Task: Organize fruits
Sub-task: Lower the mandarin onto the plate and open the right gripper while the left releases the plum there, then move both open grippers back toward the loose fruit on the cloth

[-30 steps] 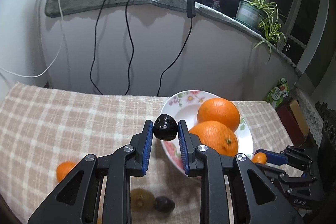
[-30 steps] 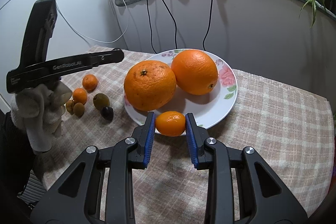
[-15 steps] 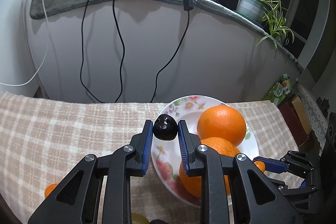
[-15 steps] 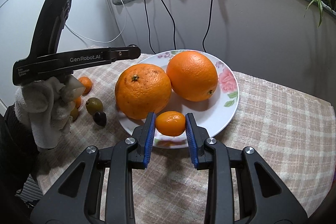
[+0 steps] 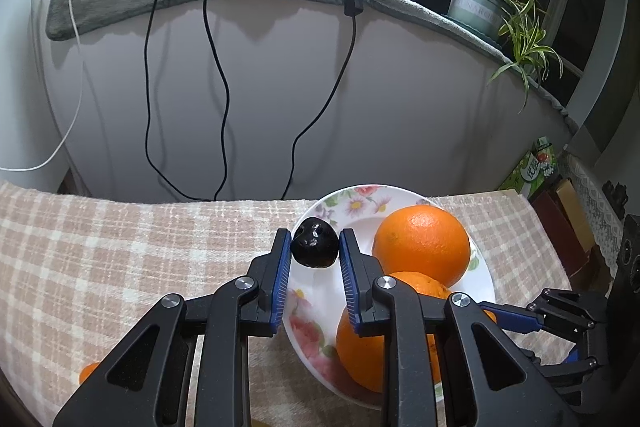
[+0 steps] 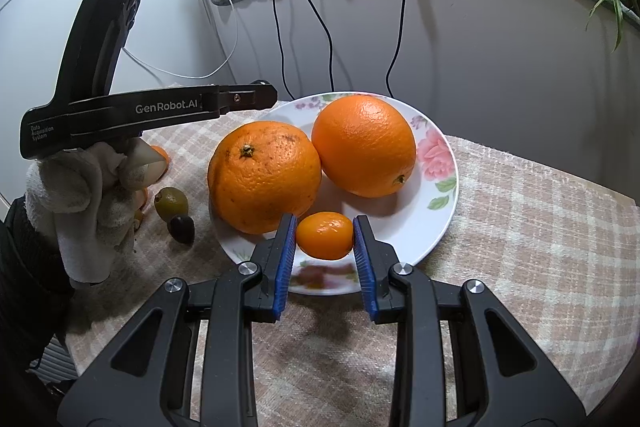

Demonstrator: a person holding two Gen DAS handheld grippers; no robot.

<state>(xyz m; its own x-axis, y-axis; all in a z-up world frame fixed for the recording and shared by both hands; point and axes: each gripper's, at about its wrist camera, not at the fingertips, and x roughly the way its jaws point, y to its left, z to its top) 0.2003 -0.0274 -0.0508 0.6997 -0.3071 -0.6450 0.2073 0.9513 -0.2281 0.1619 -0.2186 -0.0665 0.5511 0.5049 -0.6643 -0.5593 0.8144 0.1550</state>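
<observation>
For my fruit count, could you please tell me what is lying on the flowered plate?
On the flowered plate lie two large oranges. The right hand-held gripper holds a kumquat over its near rim. The oranges cover whatever lies behind them.

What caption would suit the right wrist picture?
Right gripper holds a small orange fruit over a flowered plate bearing two large oranges.

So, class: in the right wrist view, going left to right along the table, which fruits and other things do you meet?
Gloved hand → green fruit → spotted orange → small orange fruit held in the right gripper → smooth orange → plate rim.
</observation>
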